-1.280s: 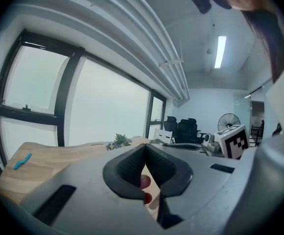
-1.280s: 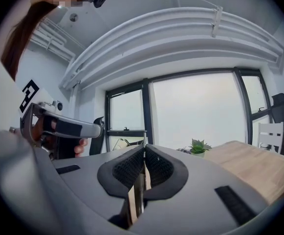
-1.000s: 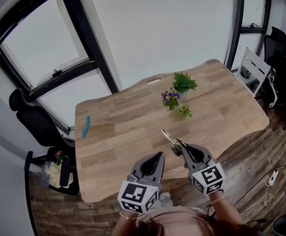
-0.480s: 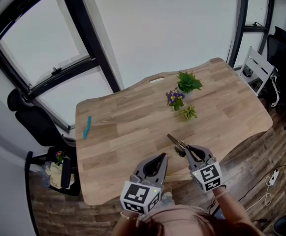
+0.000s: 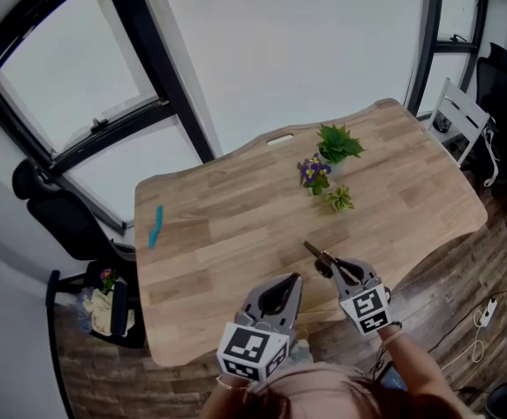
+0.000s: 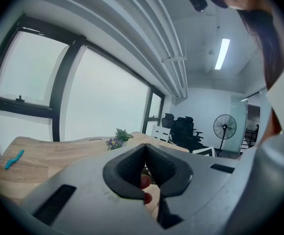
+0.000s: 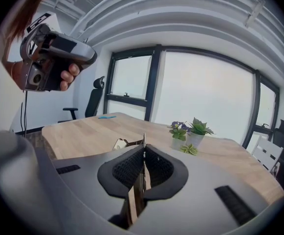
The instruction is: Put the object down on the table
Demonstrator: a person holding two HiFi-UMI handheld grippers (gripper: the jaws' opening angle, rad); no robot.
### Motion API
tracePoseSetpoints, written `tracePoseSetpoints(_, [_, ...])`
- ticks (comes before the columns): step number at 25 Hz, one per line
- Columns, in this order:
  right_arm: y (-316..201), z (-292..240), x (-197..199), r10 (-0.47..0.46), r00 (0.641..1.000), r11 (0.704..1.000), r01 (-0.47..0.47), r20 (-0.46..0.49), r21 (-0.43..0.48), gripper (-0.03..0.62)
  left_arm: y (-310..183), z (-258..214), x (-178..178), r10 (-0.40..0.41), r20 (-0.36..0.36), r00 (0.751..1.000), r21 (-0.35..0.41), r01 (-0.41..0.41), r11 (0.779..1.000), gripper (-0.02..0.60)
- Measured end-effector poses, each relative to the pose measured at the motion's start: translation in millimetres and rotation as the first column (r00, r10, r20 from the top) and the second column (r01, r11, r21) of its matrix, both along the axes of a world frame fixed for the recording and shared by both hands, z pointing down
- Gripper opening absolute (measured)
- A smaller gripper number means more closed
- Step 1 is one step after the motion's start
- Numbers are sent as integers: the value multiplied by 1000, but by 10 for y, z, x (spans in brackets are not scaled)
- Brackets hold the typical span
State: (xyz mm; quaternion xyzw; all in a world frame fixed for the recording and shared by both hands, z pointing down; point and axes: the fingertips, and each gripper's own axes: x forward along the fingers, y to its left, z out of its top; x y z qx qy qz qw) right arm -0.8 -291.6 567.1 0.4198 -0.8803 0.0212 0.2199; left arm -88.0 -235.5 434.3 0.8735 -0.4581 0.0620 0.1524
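Left gripper (image 5: 293,279): idle on my left, jaws pressed together with nothing between them. It sits just beside my working gripper, above the near edge of the table (image 5: 209,234).

Wooden piece (image 5: 312,251): here's the thing to set down, a thin flat piece held edge-on. It pokes out ahead of my right gripper's tips and a little to their left, over bare wood. I can't tell whether it touches the top yet.

Right gripper (image 5: 330,264): clamped tight on the wooden piece, pointing forward and slightly down.

Step in hand: the set-down, I reckon, with the release not yet made.

Doing it well: go down gently and roll the wrist so the flat face meets the table rather than the thin edge. Part the jaws only once it rests, then back straight out so the pads don't drag it.

Landing spot: the bare wood right under my tips looks good.

Plants (image 5: 327,171): well ahead of my tips and a touch right, no bother.

Risk: the near edge is close behind, so I'd favour placing it slightly forward.
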Motion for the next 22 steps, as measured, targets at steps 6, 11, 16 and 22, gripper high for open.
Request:
tracePoseSetpoints(6, [-48, 242, -13, -4, 999, 1000, 3, -44, -26, 8, -24, 26, 13, 6, -3, 1000, -7, -6, 1000, 2])
tracePoseSetpoints(11, [-56, 418, -18, -12, 997, 999, 8, -79, -46, 8, -33, 37, 25, 6, -15, 1000, -13, -6, 1000, 3])
tracePoseSetpoints(16, [-70, 589, -26, -2, 996, 997, -5, -86, -79, 8, -41, 41, 18, 5, -34, 999, -22, -6, 1000, 3])
tracePoseSetpoints(22, [-76, 751, -57, -2, 994, 995, -9, -111, -98, 8, -38, 53, 0, 2, -41, 999, -32, -3, 999, 2])
